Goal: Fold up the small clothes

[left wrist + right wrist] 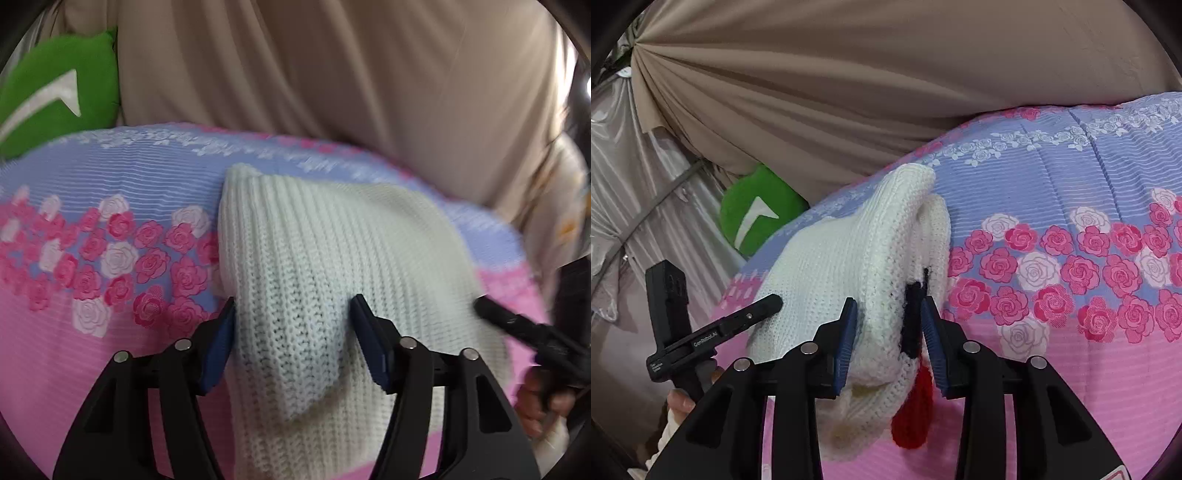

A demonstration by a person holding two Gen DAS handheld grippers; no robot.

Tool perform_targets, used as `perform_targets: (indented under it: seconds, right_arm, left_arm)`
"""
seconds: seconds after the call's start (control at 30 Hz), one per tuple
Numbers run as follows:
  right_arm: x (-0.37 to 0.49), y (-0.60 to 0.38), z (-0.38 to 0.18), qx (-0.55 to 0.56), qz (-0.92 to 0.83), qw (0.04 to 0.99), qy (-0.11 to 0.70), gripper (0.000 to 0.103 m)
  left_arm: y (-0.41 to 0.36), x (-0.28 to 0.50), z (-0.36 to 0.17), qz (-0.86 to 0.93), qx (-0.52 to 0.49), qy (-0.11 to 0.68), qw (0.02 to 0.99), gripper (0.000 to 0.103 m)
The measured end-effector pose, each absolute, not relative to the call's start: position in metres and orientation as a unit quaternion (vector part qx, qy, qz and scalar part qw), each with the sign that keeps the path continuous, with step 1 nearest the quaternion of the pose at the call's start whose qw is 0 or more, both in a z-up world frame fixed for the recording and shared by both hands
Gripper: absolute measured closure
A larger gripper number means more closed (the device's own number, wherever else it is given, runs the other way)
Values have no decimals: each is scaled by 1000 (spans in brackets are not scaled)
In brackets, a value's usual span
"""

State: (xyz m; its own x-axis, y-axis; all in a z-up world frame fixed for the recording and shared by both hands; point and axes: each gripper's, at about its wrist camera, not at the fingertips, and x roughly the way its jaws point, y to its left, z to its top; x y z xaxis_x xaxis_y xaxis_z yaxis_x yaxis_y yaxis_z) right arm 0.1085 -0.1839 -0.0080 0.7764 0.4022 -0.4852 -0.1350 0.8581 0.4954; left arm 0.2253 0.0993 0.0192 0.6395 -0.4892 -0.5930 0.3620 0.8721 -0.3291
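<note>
A white knit garment (325,258) lies folded on a pink and blue rose-print bedspread (92,350). My left gripper (293,314) stands with its jaws apart around a bunched fold of the knit. In the right wrist view the same garment (846,258) shows black and red yarn details (912,421) at its near edge. My right gripper (889,314) has its jaws closed in on that thick edge of the knit. The left gripper (768,304) shows at the left, resting on the garment. The right gripper's finger (517,325) shows at the right of the left wrist view.
A green cushion with a white arrow mark (55,103) lies at the bed's far edge and also shows in the right wrist view (757,218). Beige draped fabric (332,74) hangs behind the bed. Silver-grey curtains (635,184) hang at the left.
</note>
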Motion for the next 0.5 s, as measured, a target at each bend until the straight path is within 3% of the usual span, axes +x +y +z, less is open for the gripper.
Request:
perform_targets:
  seconds: [0.03,0.1,0.23,0.4,0.5]
  right_arm:
    - [107,-186,-3,215,139,920,296,57]
    - [109,-190,8,214,139,922,290,54]
    - [145,-184,-2,199,125,911,339,53]
    - [188,-176,-31,240,156,873,396,53]
    - [193,-174,-23,247,172,871,389,73]
  left_arm:
    - [109,224,25,-247,-109,348,898,37]
    - [120,226,37,-247,-121,336,901,27]
    - [111,238,42,-247,-100,346,900,24]
    - [100,245,4,-253,-88,397,878,24]
    - [98,236,3,-259,-93,393,878,37]
